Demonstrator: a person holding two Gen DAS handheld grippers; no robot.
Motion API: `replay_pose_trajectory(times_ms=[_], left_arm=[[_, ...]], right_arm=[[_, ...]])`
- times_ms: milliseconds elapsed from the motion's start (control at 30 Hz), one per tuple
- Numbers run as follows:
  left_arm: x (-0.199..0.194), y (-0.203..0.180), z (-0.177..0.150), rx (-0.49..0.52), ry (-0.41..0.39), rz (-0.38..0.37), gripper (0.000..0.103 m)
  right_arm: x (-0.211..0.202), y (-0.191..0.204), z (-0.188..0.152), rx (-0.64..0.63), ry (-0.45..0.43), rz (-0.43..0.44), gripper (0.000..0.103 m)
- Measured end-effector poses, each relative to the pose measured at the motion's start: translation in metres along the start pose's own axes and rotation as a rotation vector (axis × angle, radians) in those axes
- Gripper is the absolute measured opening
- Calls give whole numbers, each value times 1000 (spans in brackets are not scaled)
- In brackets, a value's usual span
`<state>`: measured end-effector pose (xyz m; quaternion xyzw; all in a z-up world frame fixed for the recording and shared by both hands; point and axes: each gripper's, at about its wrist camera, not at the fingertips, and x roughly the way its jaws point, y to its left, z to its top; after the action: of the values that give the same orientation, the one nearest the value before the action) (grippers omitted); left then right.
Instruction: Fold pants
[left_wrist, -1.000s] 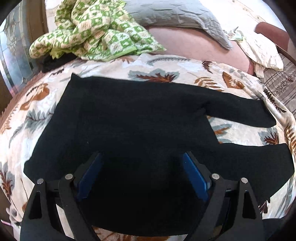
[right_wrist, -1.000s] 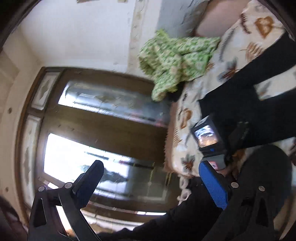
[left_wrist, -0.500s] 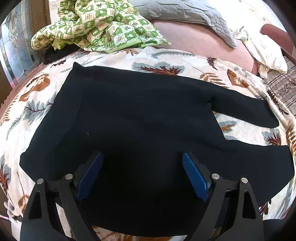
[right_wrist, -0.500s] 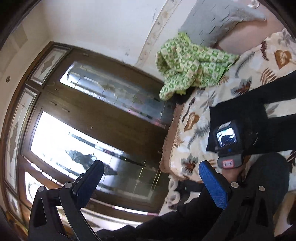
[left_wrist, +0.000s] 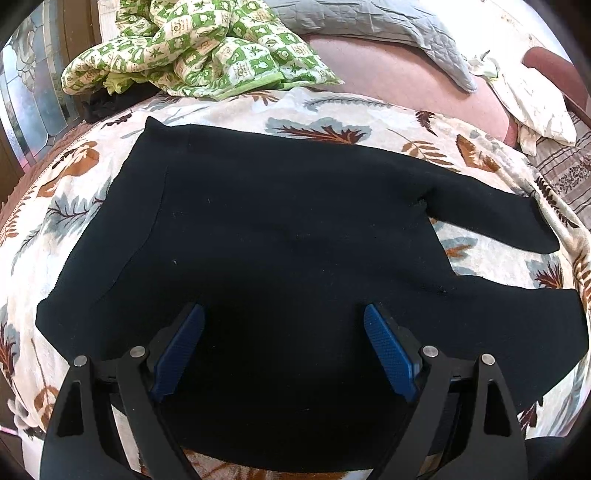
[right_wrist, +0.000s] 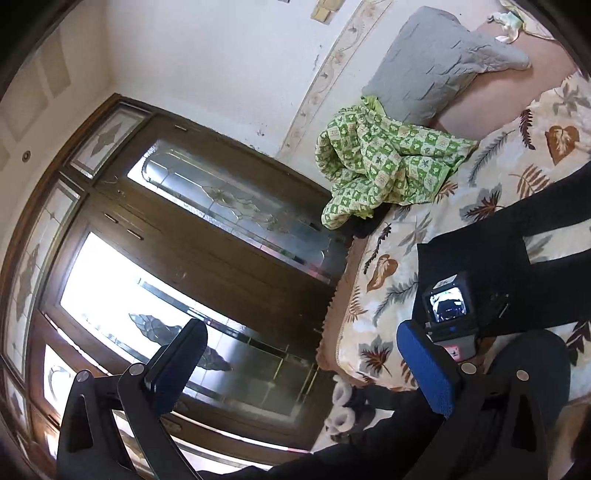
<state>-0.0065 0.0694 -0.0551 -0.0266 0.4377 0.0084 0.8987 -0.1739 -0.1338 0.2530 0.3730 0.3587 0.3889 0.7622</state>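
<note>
With both sets of jaws apart and empty, the left gripper (left_wrist: 283, 347) should close squarely on the black pants (left_wrist: 280, 229) just ahead, pinching one edge cleanly.

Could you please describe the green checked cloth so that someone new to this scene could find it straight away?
Start from the bed's leaf-print blanket, where the black pants lie spread flat. Beyond the pants' far left corner, beside the grey pillow, lies the crumpled green checked cloth. It is the only bright green fabric there.
</note>
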Motion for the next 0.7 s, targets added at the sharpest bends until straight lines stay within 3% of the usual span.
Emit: replay_pose_trajectory(times_ms=[100,200,233,300,367,433,467,500,600,667,700], left_arm=[[0,0,0,-1,1,-4,89],[0,1,2,4,-9,-13,89],[-2,2,3,2,-20,-14,89],[-5,5,6,-2,-51,-12,89],[-10,7,10,29,-98,-7,89],[-15,11,13,56,-158,-10,89],[-18,16,15,66,-190,-28,89],[-18,21,17,68,-195,-54,89],[-3,41,26,46,-104,-177,89],[1,56,33,21,-56,-224,89],[-3,65,40,18,-77,-225,89]], right_arm=[[0,-1,0,-3,-2,-5,103],[0,-14,2,-34,-30,-58,103],[-3,-26,7,-53,-80,-113,103],[-16,-43,17,-182,-212,-307,103],[-32,-57,26,-426,-397,-553,103],[-39,-84,34,-673,-500,-770,103],[-39,-106,44,-703,-496,-904,103],[-37,-126,53,-700,-466,-972,103],[-34,-205,89,-579,-261,-956,102],[-35,-245,108,-467,-249,-987,102],[-36,-260,116,-434,-259,-1020,102]])
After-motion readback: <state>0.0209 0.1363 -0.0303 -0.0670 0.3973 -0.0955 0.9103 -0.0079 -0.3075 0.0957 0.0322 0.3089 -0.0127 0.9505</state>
